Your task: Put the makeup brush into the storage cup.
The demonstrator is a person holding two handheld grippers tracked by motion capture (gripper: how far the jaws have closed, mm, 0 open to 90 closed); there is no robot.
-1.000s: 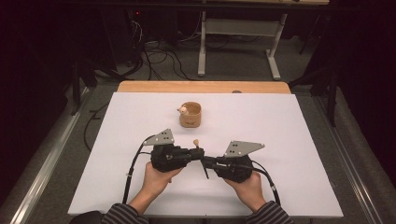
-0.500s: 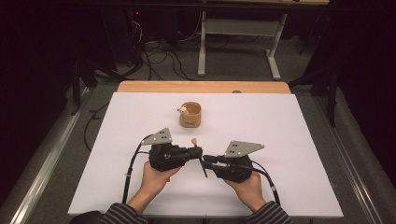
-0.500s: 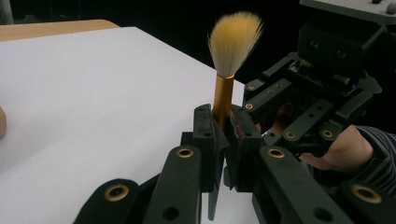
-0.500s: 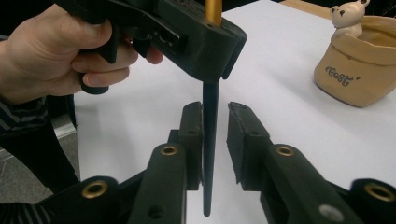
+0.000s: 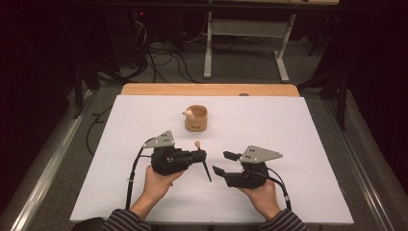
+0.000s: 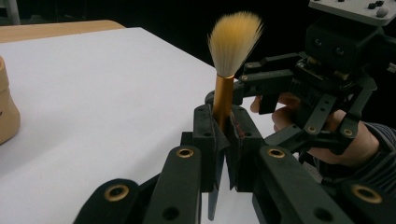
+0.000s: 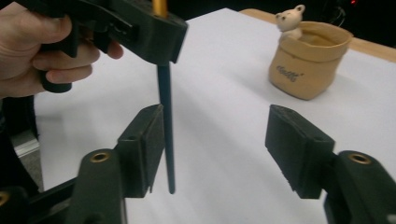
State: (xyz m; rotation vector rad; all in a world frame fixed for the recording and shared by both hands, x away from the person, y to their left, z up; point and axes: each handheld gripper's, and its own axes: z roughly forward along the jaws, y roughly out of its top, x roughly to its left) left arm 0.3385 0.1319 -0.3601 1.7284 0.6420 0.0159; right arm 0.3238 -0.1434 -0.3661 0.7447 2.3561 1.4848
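Note:
A makeup brush (image 5: 202, 161) with tan bristles (image 6: 235, 42), a gold ferrule (image 6: 222, 95) and a thin black handle (image 7: 165, 135) is held tilted above the white table. My left gripper (image 5: 199, 155) is shut on it at the ferrule, bristles up and handle tip hanging down. To its right, my right gripper (image 5: 222, 162) stands open. In the right gripper view my right gripper (image 7: 215, 144) has its jaws wide apart, and the handle hangs just in front of the left jaw's pad; I cannot tell whether they touch.
A tan cup (image 5: 196, 118) with a small bear figure (image 7: 289, 21) on its rim stands farther back near the table's middle. The white sheet (image 5: 298, 134) covers the table. Dark floor, cables and a desk frame lie beyond the far edge.
The two grippers were close together around the brush; now the right gripper has drawn back to the right with its jaws apart. The left gripper still holds the brush.

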